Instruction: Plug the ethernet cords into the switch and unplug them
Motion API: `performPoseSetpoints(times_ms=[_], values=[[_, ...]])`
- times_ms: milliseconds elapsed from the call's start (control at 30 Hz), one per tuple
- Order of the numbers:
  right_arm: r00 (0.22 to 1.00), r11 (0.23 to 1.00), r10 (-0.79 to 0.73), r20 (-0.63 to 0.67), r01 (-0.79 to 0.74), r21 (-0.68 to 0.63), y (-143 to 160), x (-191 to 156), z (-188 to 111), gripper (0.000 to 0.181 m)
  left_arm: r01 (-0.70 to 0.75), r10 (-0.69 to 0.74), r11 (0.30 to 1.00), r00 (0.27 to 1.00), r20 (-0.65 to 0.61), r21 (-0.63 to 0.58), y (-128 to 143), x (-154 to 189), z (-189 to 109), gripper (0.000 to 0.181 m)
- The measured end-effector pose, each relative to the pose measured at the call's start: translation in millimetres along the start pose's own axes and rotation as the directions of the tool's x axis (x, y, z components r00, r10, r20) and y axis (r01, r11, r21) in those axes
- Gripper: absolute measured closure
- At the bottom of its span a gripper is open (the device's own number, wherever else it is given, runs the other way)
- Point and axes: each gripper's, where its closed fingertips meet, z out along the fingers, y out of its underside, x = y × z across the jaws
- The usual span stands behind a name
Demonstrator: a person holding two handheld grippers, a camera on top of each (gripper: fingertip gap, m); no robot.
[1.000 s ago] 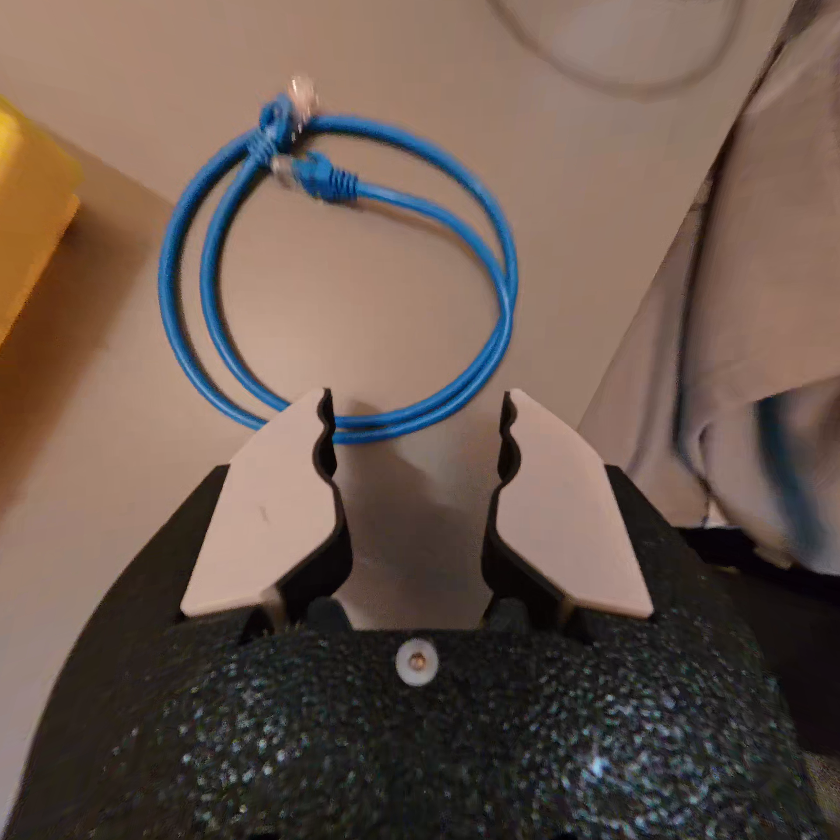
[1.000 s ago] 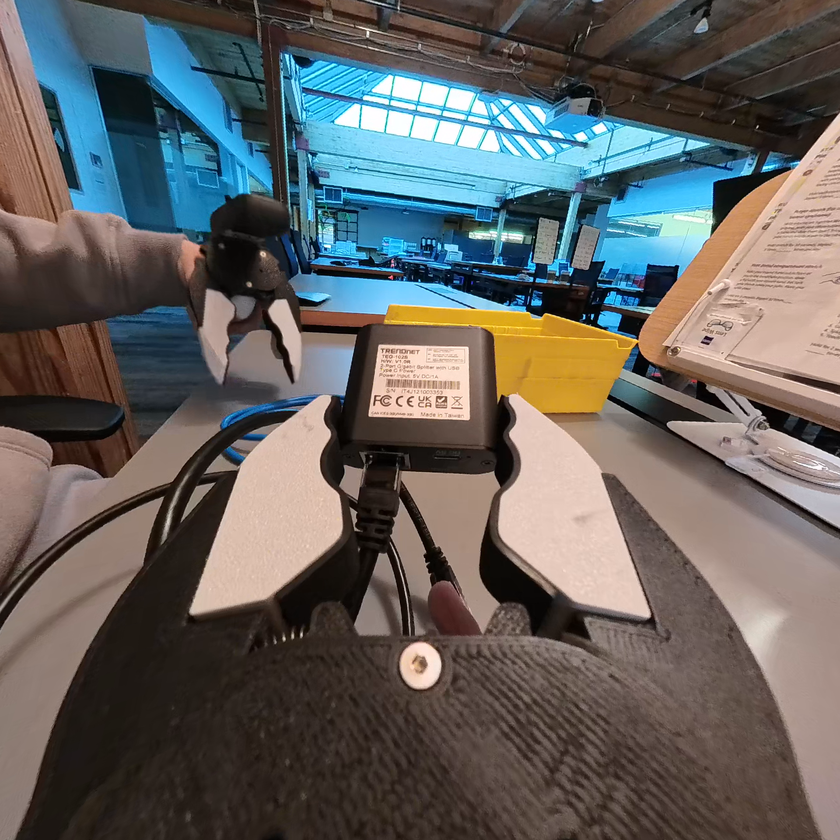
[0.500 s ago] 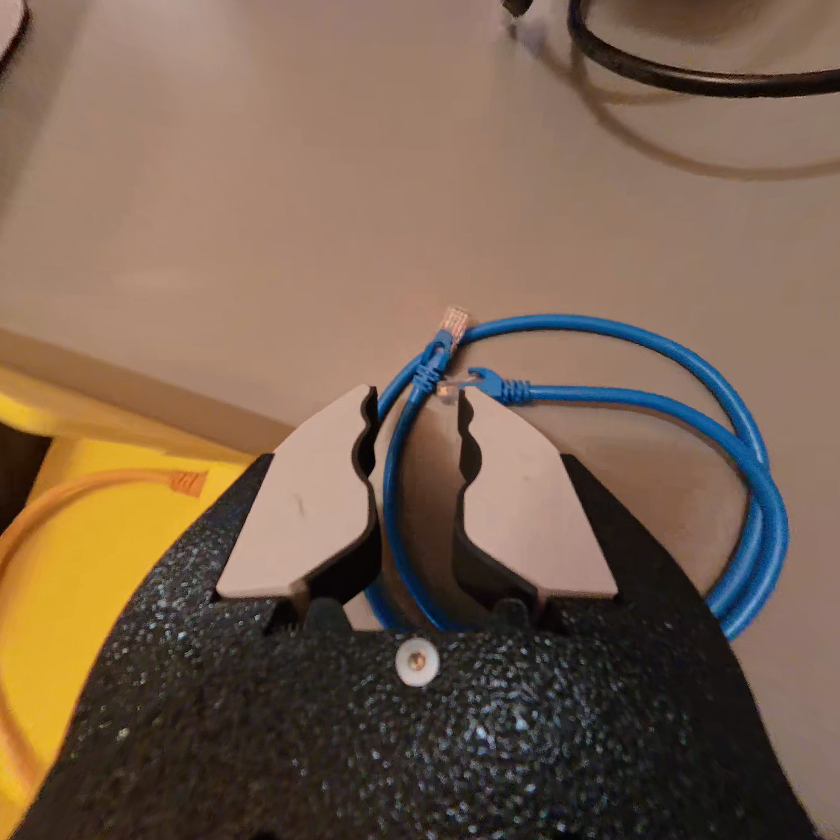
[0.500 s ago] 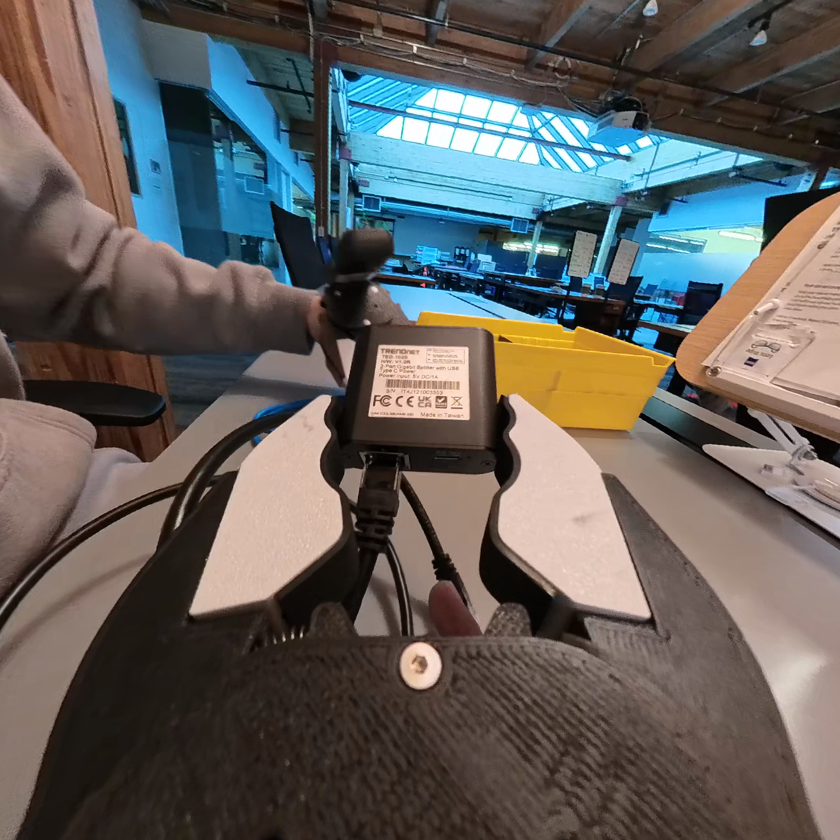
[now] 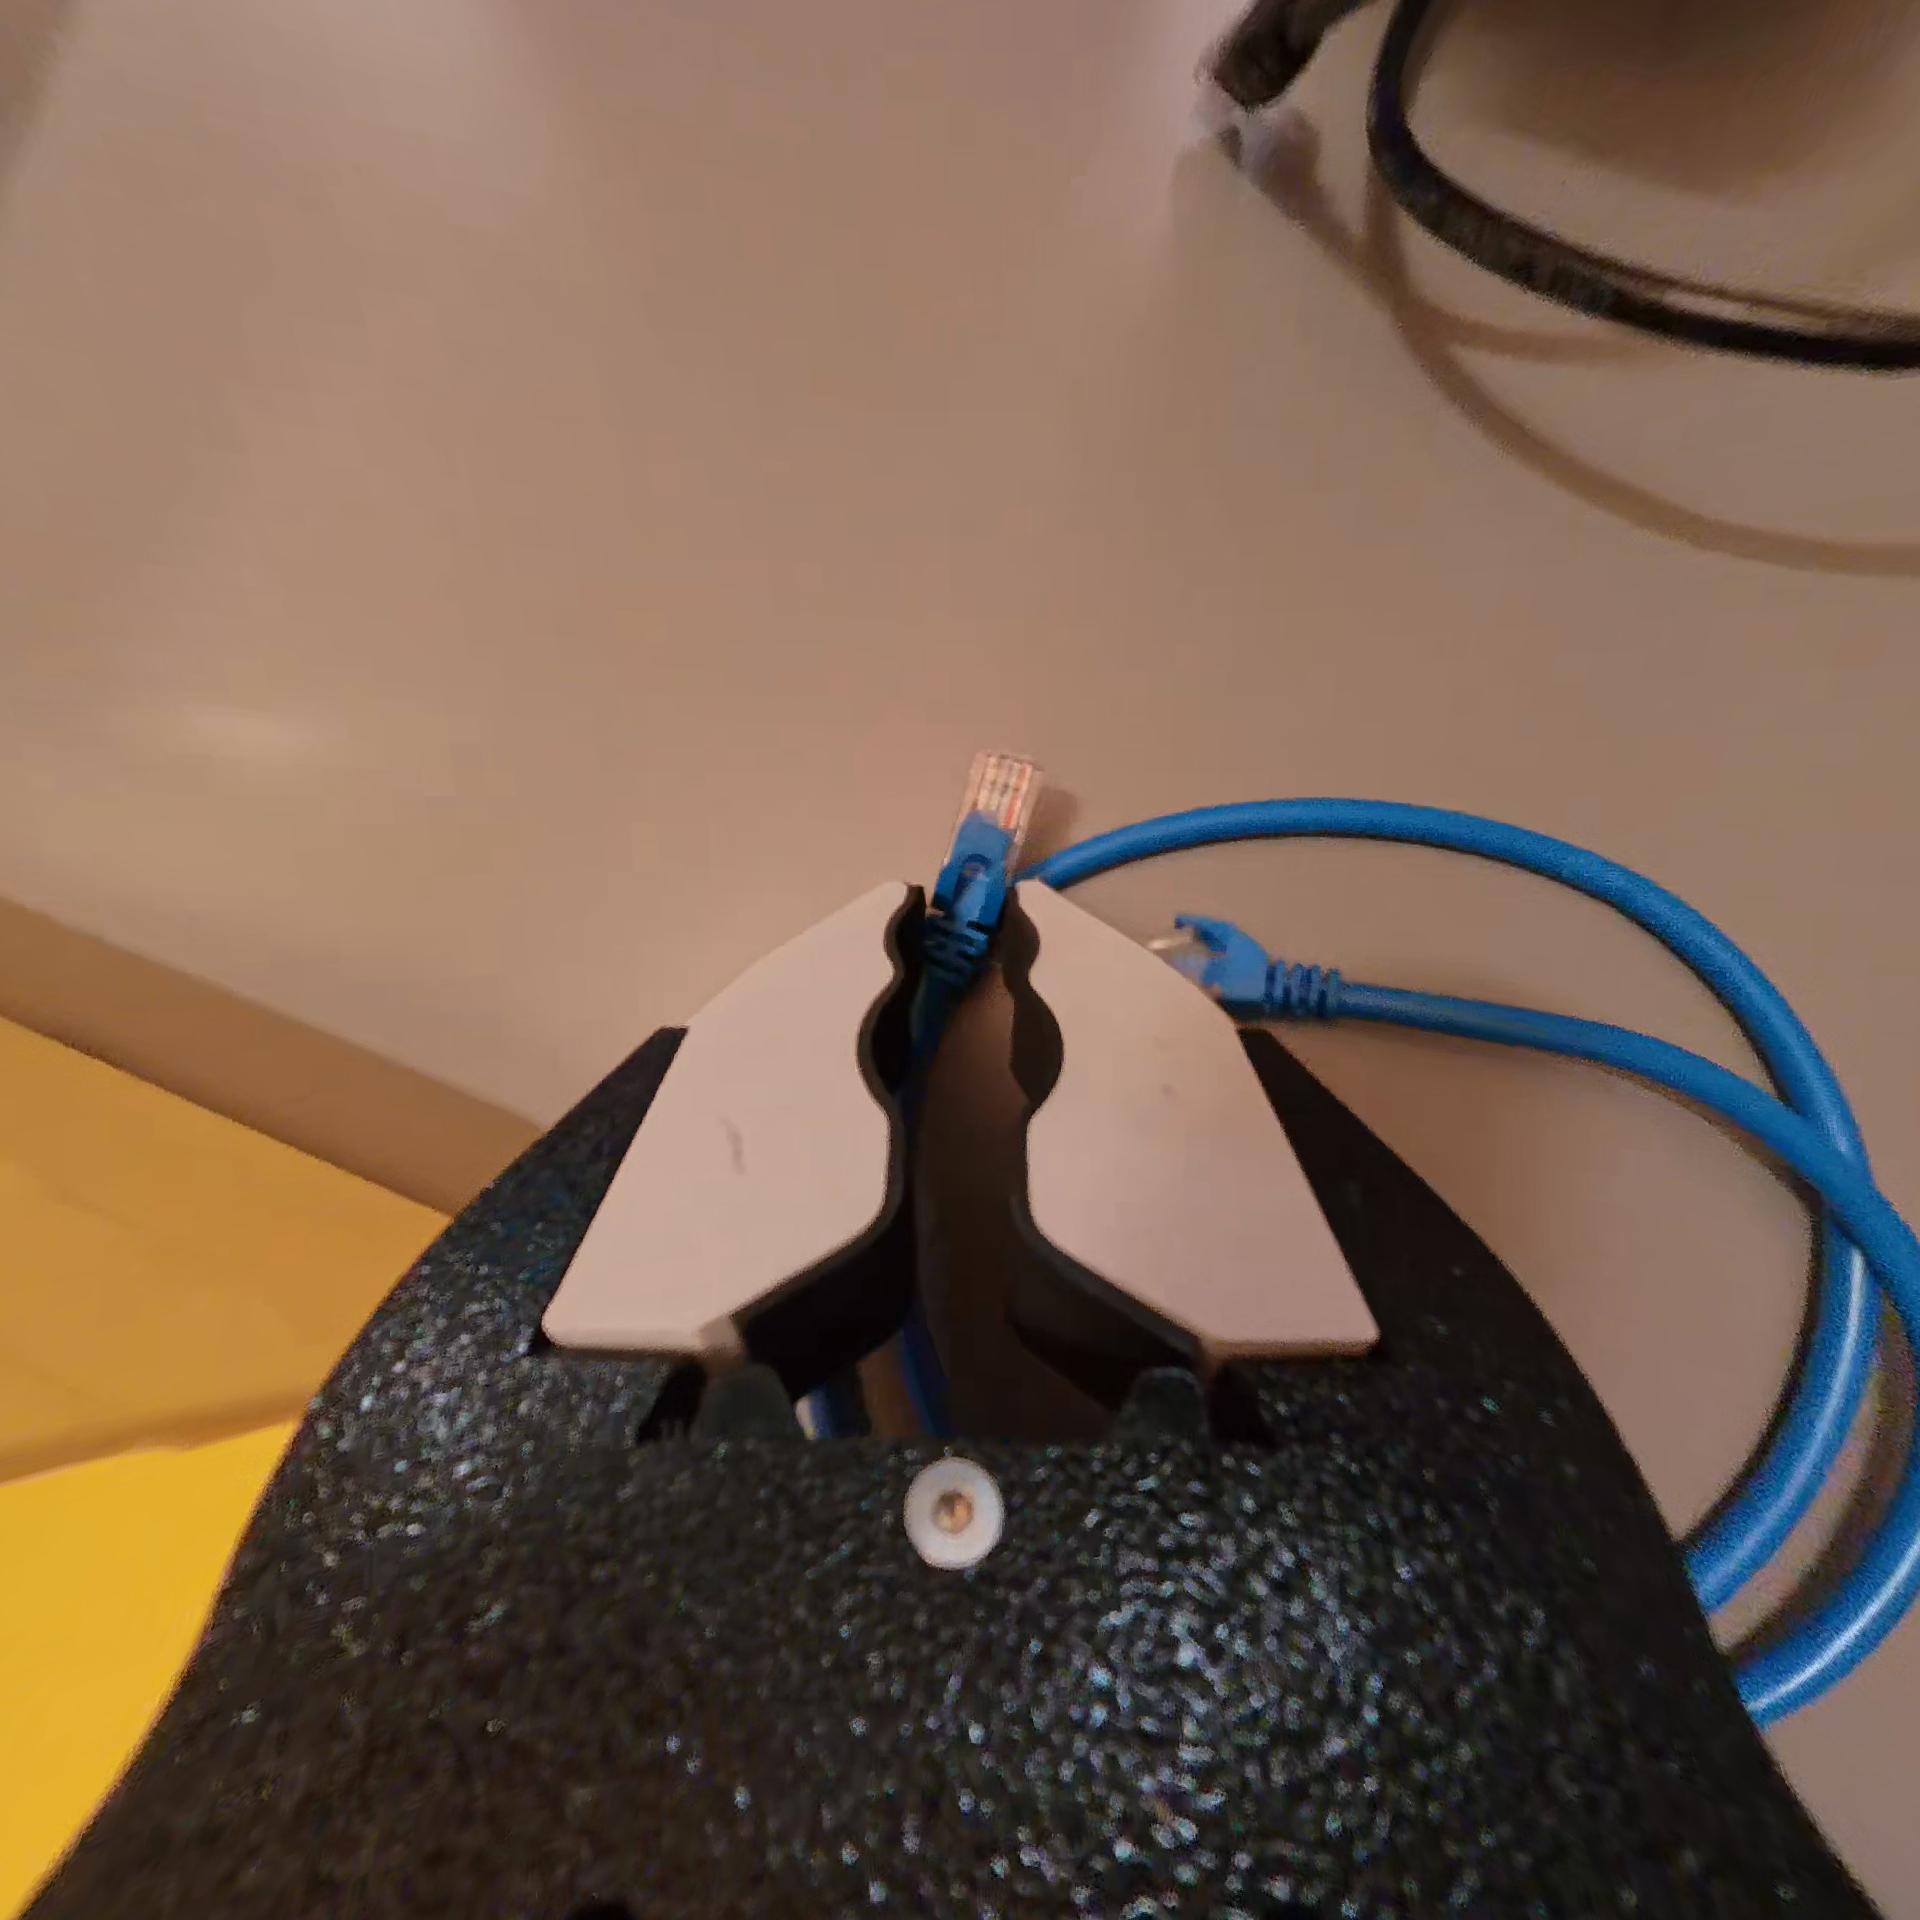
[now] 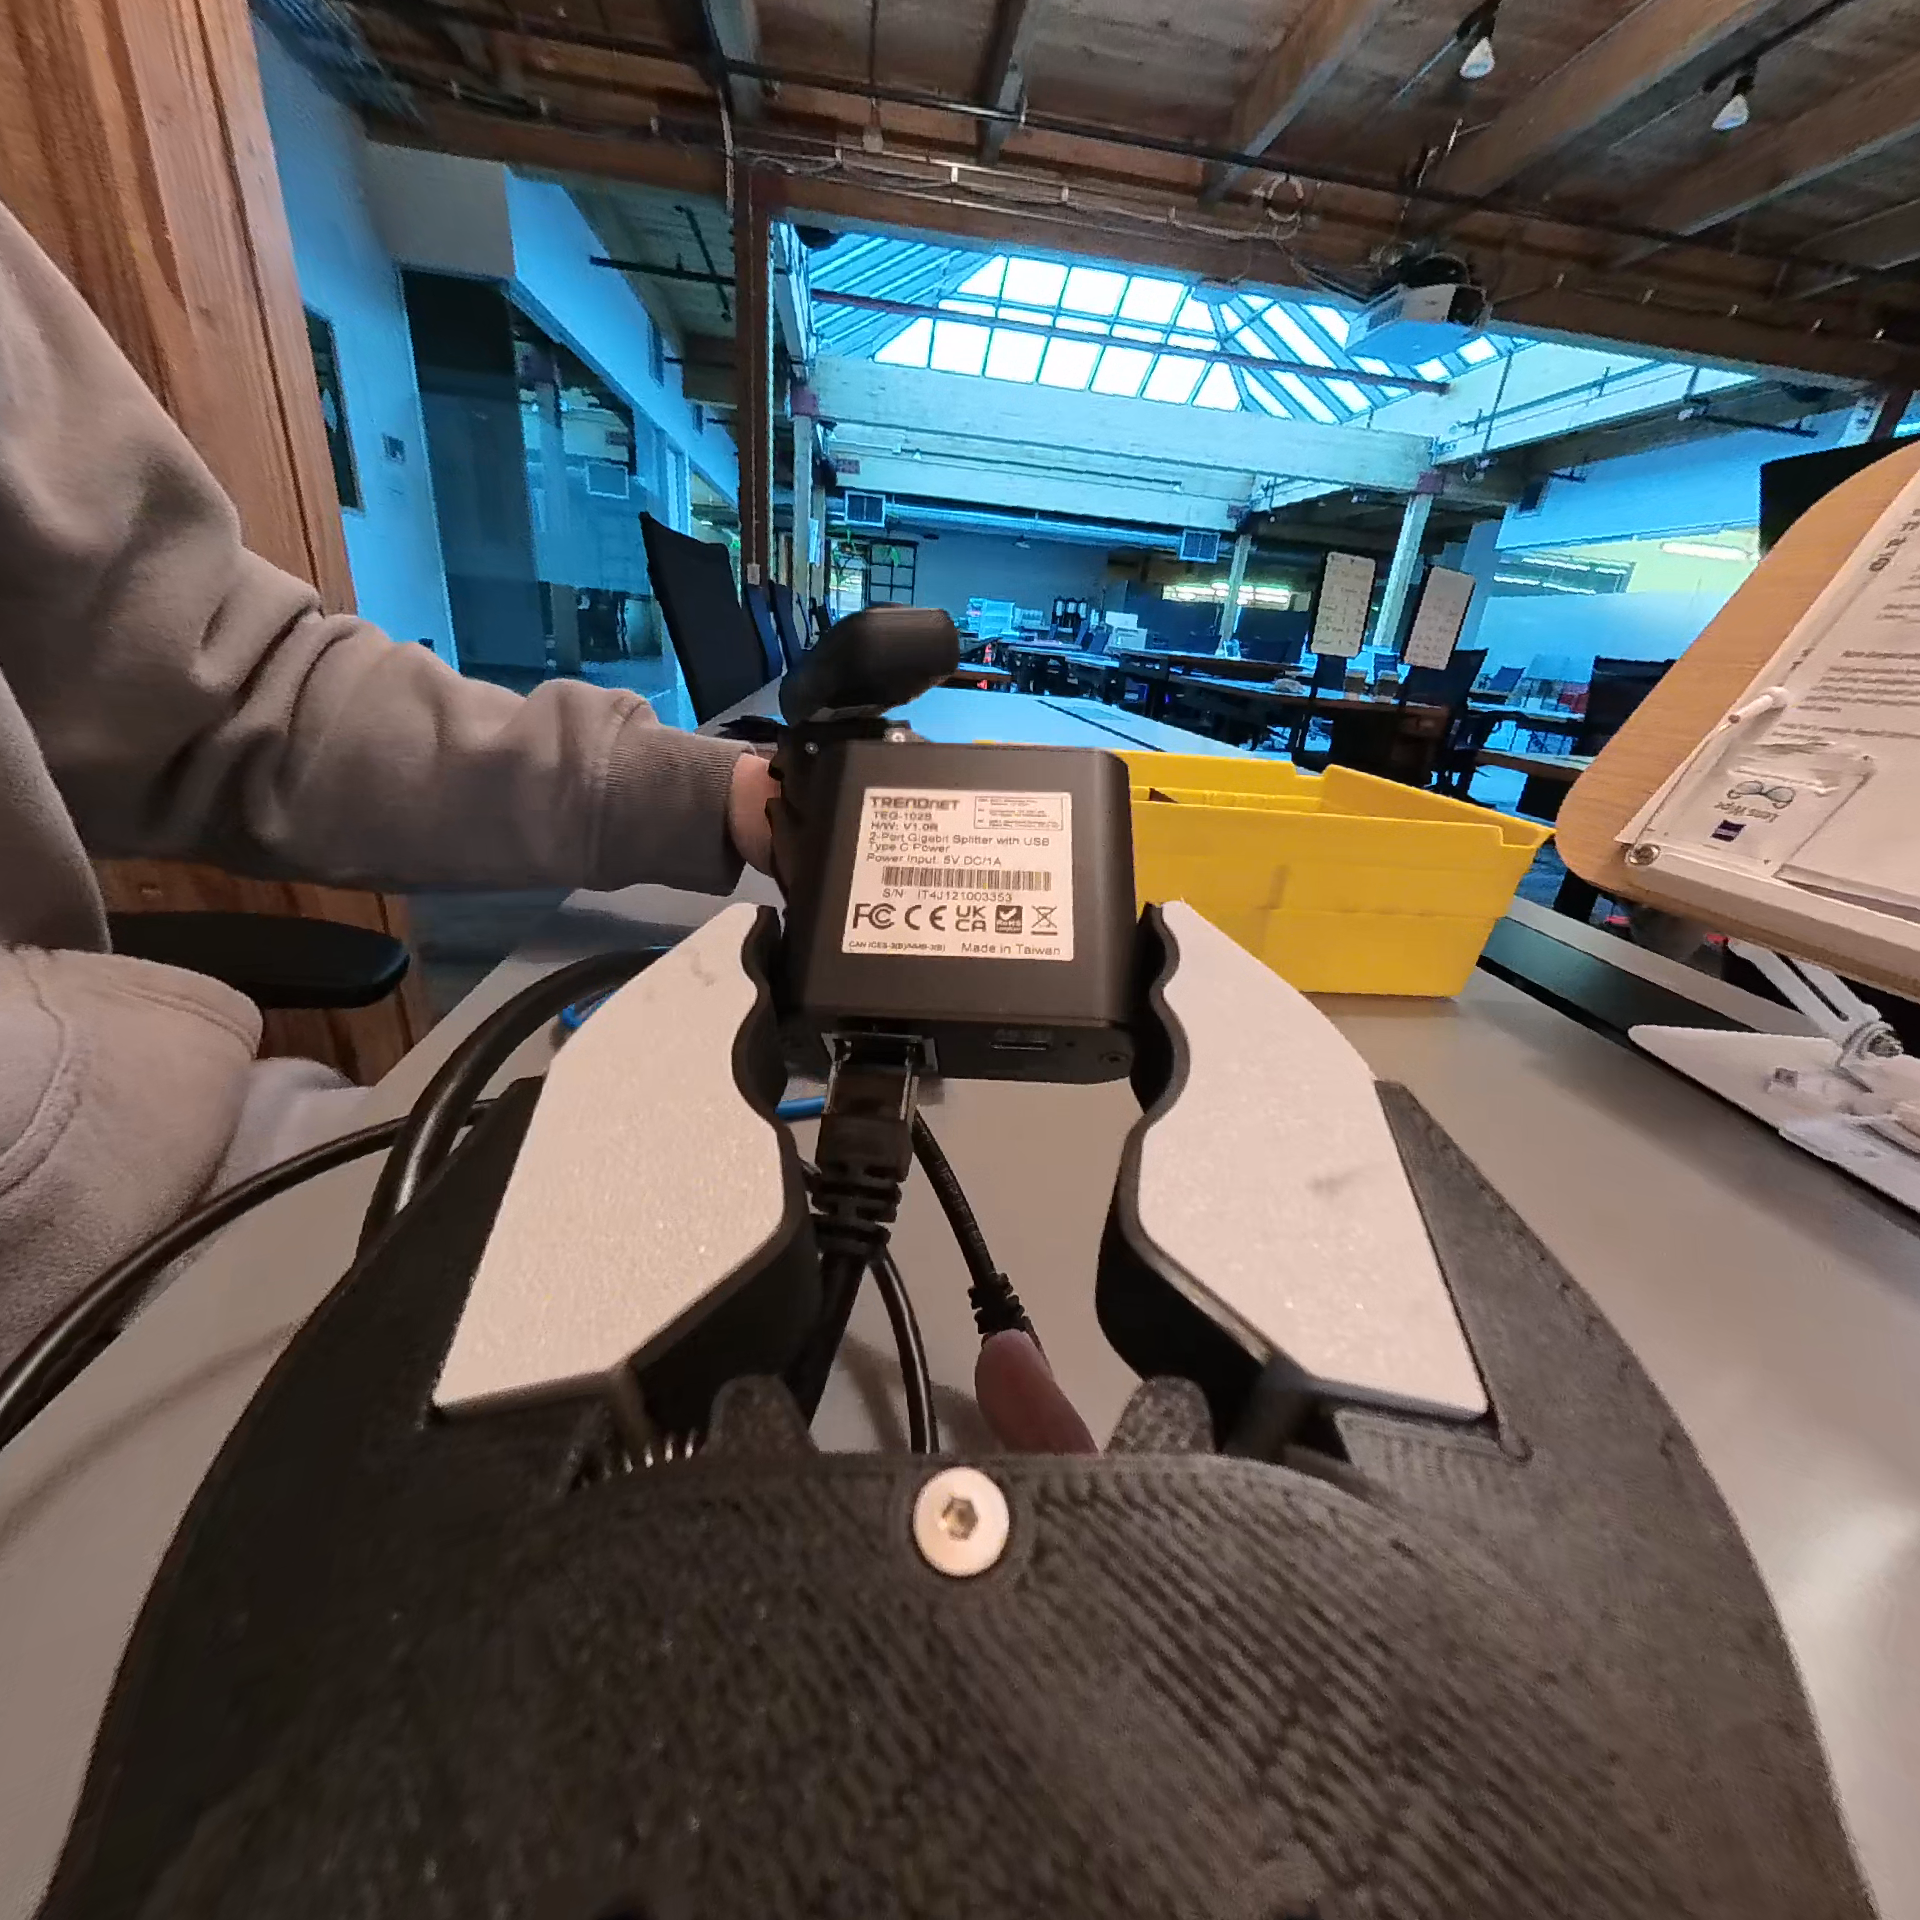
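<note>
In the left wrist view my left gripper (image 5: 968, 914) is shut on the blue boot of one plug (image 5: 977, 883) of a coiled blue ethernet cord (image 5: 1766, 1039). The clear plug tip sticks out past the fingertips. The cord's other plug (image 5: 1236, 966) lies loose on the table to the right. In the right wrist view my right gripper (image 6: 956, 935) is shut on a black switch (image 6: 956, 883) and holds it label up above the table. A black cord (image 6: 868, 1122) is plugged into the switch's near port. The left gripper (image 6: 873, 665) shows behind the switch.
A yellow bin (image 6: 1330, 862) stands on the grey table (image 6: 1558, 1195) behind the switch; it also shows in the left wrist view (image 5: 156, 1351). A wooden board with papers (image 6: 1766, 727) leans at the right. A black cable (image 5: 1558, 260) loops on the table. A person's grey sleeve (image 6: 312, 748) reaches in from the left. The tips of one gripper are about 20 centimeters away from the tips of the other.
My left gripper came down to the blue cord and its pads closed on one plug's boot. The right gripper kept its hold on the switch with little movement.
</note>
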Motion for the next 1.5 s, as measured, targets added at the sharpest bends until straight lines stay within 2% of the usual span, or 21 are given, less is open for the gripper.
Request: performPoseSetpoints(times_ms=[100, 167, 233, 300, 367, 433, 500, 533, 633, 733, 800, 867, 1000, 1033, 1067, 1167, 1233, 1267, 1400, 1433, 1500], values=[[1.0, 1.0, 0.003, -0.008, -0.003, 0.002, -0.3, 1.4, -0.4, 0.115, 0.002, -0.007, 0.999, 0.994, 0.106, 0.052, -22.2, -17.3, -6.0, 0.169], [1.0, 1.0, 0.009, -0.017, -0.008, 0.01, -1.1, 3.0, -1.3, 0.115, -0.021, -0.005, 0.994, 0.973, 0.232, 0.11, -45.5, -38.5, -17.3, 0.169], [1.0, 1.0, 0.016, -0.02, -0.016, 0.02, -2.3, 4.2, -2.4, 0.115, -0.055, -0.008, 0.985, 0.934, 0.357, 0.166, -71.3, -60.2, -32.8, 0.169], [1.0, 0.999, 0.019, -0.024, -0.019, 0.028, -3.2, 4.9, -3.2, 0.116, -0.108, -0.011, 0.974, 0.857, 0.515, 0.201, -96.6, -85.1, -53.1, 0.169], [0.999, 0.999, 0.019, -0.026, -0.018, 0.034, -3.9, 5.3, -3.8, 0.116, -0.171, -0.027, 0.96, 0.73, 0.683, 0.221, -121.6, -110.7, -81.1, 0.17], [0.999, 0.999, 0.018, -0.027, -0.017, 0.035, -4.0, 5.3, -4.0, 0.115, -0.248, -0.077, 0.942, 0.501, 0.862, 0.228, -145.7, -135.2, -127.3, 0.17], [1.0, 0.999, 0.015, -0.027, -0.014, 0.034, -3.8, 4.8, -3.8, 0.116, -0.379, -0.144, 0.893, 0.269, 0.952, 0.242, -173.3, -136.3, -178.2, 0.17], [1.0, 0.999, 0.013, -0.026, -0.012, 0.033, -3.8, 4.6, -3.6, 0.115, -0.447, -0.151, 0.861, 0.23, 0.962, 0.242, -186.9, -127.7, -189.4, 0.17], [1.0, 0.999, 0.011, -0.024, -0.01, 0.033, -3.9, 4.1, -3.7, 0.115, -0.604, 0.007, 0.791, 0.172, 0.985, 0.1, -206.0, -95.3, -170.5, 0.17], [1.0, 0.999, 0.013, -0.027, -0.011, 0.041, -4.9, 4.6, -4.5, 0.116, -0.694, 0.257, 0.715, 0.155, 0.954, -0.08, -187.4, -62.4, -108.9, 0.17], [0.999, 0.999, 0.015, -0.03, -0.013, 0.049, -5.8, 5.3, -5.5, 0.115, -0.727, 0.377, 0.673, 0.181, 0.908, -0.134, -163.8, -41.3, -71.1, 0.17], [0.999, 0.998, 0.016, -0.027, -0.015, 0.059, -7.0, 5.1, -6.5, 0.116, -0.724, 0.418, 0.677, 0.227, 0.88, -0.134, -140.3, -27.1, -49.0, 0.17], [1.0, 0.998, 0.017, -0.024, -0.015, 0.066, -7.9, 4.7, -7.3, 0.116, -0.702, 0.443, 0.707, 0.343, 0.828, -0.088, -109.7, -5.8, -36.7, 0.166], [1.0, 0.998, 0.018, -0.023, -0.016, 0.065, -7.8, 4.7, -7.1, 0.116, -0.694, 0.462, 0.716, 0.391, 0.796, -0.075, -102.5, 0.2, -33.4, 0.165], [1.0, 0.998, 0.018, -0.021, -0.016, 0.065, -7.8, 4.5, -7.1, 0.116, -0.685, 0.501, 0.726, 0.467, 0.729, -0.06, -92.2, 8.8, -25.4, 0.169], [1.0, 0.998, 0.017, -0.016, -0.016, 0.062, -7.5, 3.7, -6.8, 0.116, -0.629, 0.586, 0.775, 0.677, 0.446, -0.064, -51.9, 35.7, -3.4, 0.162], [1.0, 0.998, 0.012, -0.016, -0.011, 0.055, -6.8, 3.2, -6.0, 0.116, -0.527, 0.53, 0.846, 0.818, 0.225, -0.079, -26.6, 53.7, 2.4, 0.155], [1.0, 0.999, 0.009, -0.013, -0.009, 0.051, -6.4, 2.7, -5.6, 0.116, -0.483, 0.489, 0.872, 0.855, 0.174, -0.078, -22.4, 58.3, 0.6, 0.152], [1.0, 0.999, 0.006, -0.011, -0.006, 0.044, -5.5, 2.0, -4.7, 0.116, -0.373, 0.371, 0.928, 0.926, -0.067, -0.013, -27.4, 82.3, -18.2, 0.143], [1.0, 0.999, 0.005, -0.01, -0.005, 0.042, -5.3, 1.8, -4.6, 0.116, -0.358, 0.357, 0.934, 0.93, -0.094, 0.006, -32.1, 82.6, -23.7, 0.146], [1.0, 0.999, 0.001, -0.007, -0.001, 0.039, -4.9, 0.9, -4.2, 0.116, -0.398, 0.397, 0.917, 0.916, -0.06, -0.014, -33.6, 67.5, -31.2, 0.153]])
